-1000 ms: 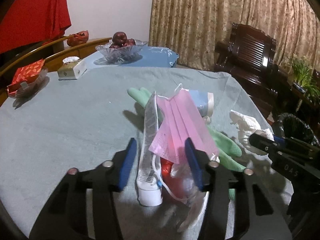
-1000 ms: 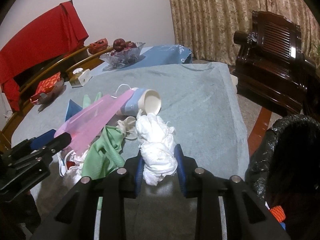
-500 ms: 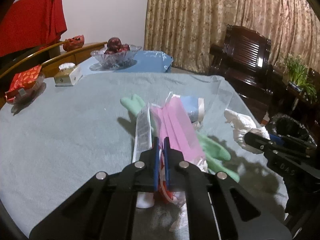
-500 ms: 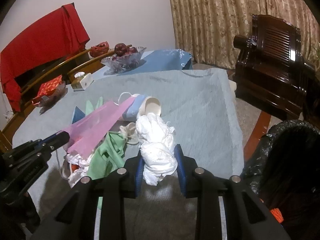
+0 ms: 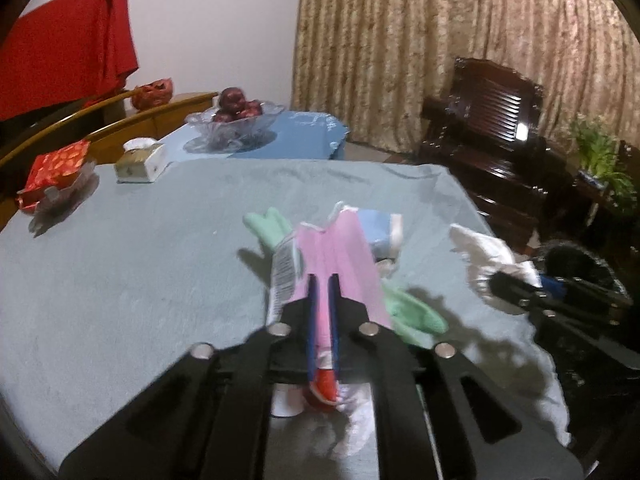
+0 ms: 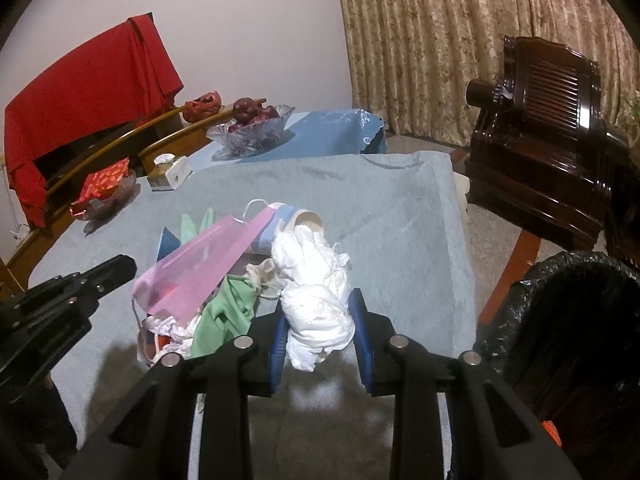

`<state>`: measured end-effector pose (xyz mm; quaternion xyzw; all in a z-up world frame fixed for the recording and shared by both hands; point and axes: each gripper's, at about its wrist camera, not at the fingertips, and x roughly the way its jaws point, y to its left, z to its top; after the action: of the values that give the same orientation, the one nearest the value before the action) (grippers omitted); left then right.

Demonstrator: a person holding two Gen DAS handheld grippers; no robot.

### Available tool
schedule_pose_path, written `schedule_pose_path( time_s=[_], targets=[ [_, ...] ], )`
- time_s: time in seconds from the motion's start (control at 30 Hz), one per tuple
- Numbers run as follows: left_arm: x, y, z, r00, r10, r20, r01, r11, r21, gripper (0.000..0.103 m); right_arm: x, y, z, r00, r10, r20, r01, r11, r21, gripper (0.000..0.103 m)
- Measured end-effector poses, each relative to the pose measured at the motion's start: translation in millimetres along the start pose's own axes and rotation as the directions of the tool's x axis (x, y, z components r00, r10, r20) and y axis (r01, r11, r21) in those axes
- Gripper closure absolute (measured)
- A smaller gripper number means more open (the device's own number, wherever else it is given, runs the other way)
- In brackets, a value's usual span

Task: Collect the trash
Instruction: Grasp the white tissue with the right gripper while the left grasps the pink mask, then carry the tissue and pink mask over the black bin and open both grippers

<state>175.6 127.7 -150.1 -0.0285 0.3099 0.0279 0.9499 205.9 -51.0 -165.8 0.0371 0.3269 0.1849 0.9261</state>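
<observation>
My left gripper (image 5: 323, 284) is shut on a pink face mask (image 5: 340, 252) and holds it above a trash pile on the grey-blue table; a red wrapper (image 5: 323, 388) hangs below the fingers. The mask also shows in the right wrist view (image 6: 208, 264). A green glove (image 5: 412, 312), a crumpled tube (image 5: 285, 276) and a blue paper cup (image 5: 380, 228) lie under it. My right gripper (image 6: 320, 312) is shut on a white crumpled tissue wad (image 6: 316, 300), lifted over the table's right part. The black-lined trash bin (image 6: 572, 320) stands right of the table.
At the far left stand a tissue box (image 5: 140, 164), a glass fruit bowl (image 5: 236, 124) and a dish with red packets (image 5: 52, 176). A dark wooden armchair (image 6: 548, 136) is beyond the table's right edge. Curtains hang behind.
My left gripper closed on the pink mask and lifted it. My right gripper rose slightly with the tissue wad still in it.
</observation>
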Motion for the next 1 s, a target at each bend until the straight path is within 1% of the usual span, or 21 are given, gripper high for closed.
schedule_pose_path(
  time_s=[0.03, 0.07, 0.1, 0.17, 0.23, 0.27, 0.3, 0.33, 0.57, 0.73, 0.8, 0.9, 1.0],
  targets=[
    [1.2, 1.9, -1.5, 1.000, 0.017, 0.000, -0.017, 1.000, -0.002, 0.057, 1.2, -0.6, -0.3, 1.000, 0.000, -0.002, 0.000, 1.000, 0.000, 0.074],
    [2.6, 4.6, -2.8, 0.999, 0.038, 0.008, -0.037, 0.999, -0.007, 0.052, 2.7, -0.9, -0.6, 1.000, 0.001, -0.005, -0.001, 1.000, 0.000, 0.074],
    [4.6, 6.9, -3.9, 0.999, 0.045, 0.009, -0.045, 0.999, -0.008, 0.052, 4.2, -0.9, -1.0, 1.000, 0.001, -0.007, -0.001, 1.000, -0.001, 0.074],
    [11.9, 9.0, -5.9, 0.999, 0.036, -0.013, -0.036, 0.999, -0.001, 0.056, 8.2, -0.8, -1.8, 1.000, 0.002, -0.015, -0.002, 1.000, -0.001, 0.074],
    [18.9, 10.4, -8.4, 0.999, 0.021, -0.037, -0.021, 1.000, 0.001, 0.077, 11.6, -0.2, -3.0, 1.000, 0.005, -0.022, -0.005, 1.000, -0.002, 0.074],
    [23.1, 10.9, -9.8, 0.998, 0.007, -0.055, -0.007, 1.000, 0.000, 0.081, 12.8, -0.1, -3.7, 1.000, 0.005, -0.024, -0.005, 1.000, -0.003, 0.074],
    [26.0, 11.1, -11.2, 0.998, -0.004, -0.065, 0.004, 1.000, -0.002, 0.092, 13.6, 0.3, -3.9, 1.000, 0.006, -0.026, -0.006, 1.000, -0.005, 0.074],
    [27.2, 11.0, -12.0, 0.998, -0.008, -0.069, 0.008, 1.000, -0.002, 0.099, 13.8, 0.4, -4.1, 1.000, 0.006, -0.027, -0.006, 1.000, -0.006, 0.074],
    [10.0, 6.8, -8.9, 0.999, -0.026, -0.019, 0.026, 0.999, -0.027, 0.102, 8.8, -0.8, -1.7, 1.000, 0.004, -0.012, -0.004, 1.000, -0.006, 0.074],
    [-17.1, -4.6, 5.3, 0.996, -0.069, 0.058, 0.070, 0.997, -0.023, 0.102, -4.8, -2.6, 3.9, 1.000, 0.008, 0.019, -0.008, 1.000, -0.007, 0.074],
    [-29.6, -13.3, 11.4, 0.991, -0.103, 0.086, 0.104, 0.994, -0.015, 0.102, -10.1, -4.3, 5.6, 1.000, 0.009, 0.028, -0.008, 1.000, -0.007, 0.074],
    [-36.9, -24.0, 11.6, 0.987, -0.130, 0.091, 0.131, 0.991, -0.002, 0.102, -18.4, -8.9, 7.2, 0.999, 0.003, 0.040, -0.003, 1.000, -0.001, 0.074],
    [-40.6, -27.8, 7.8, 0.986, -0.148, 0.075, 0.150, 0.989, -0.017, 0.102, -26.0, -12.3, 6.7, 0.999, -0.002, 0.047, 0.002, 1.000, -0.001, 0.074]
  ],
)
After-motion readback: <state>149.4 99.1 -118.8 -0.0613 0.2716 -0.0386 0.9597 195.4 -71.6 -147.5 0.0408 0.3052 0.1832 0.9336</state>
